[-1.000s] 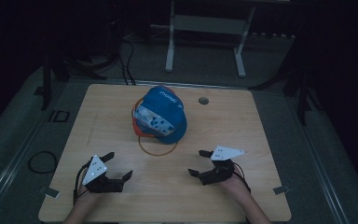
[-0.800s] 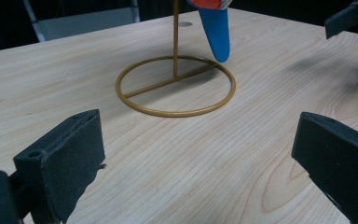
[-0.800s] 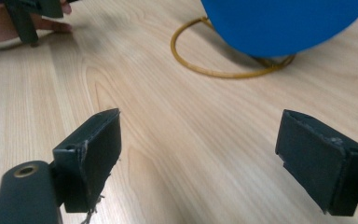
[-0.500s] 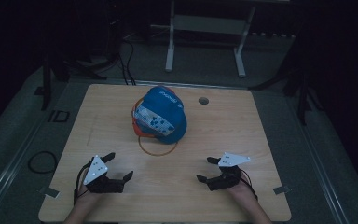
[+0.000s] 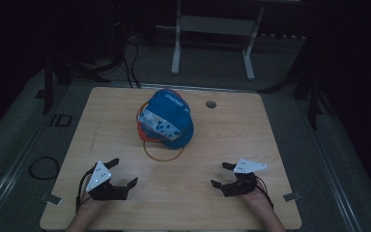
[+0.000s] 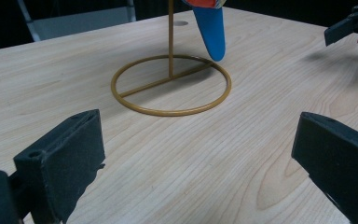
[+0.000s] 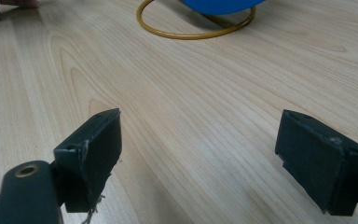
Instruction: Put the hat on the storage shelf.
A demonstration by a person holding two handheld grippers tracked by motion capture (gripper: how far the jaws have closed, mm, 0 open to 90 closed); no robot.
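Cap, blue fabric, domed

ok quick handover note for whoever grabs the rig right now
Left tool: open, holding nothing, low over the near left of the table.
Right tool: open, holding nothing, near right.
Blue cap: hangs on the gold wire stand at the table's middle, ring base flat on the wood.
Done: nothing visible; cap untouched.
Left: likely reach in and take the cap off the stand.
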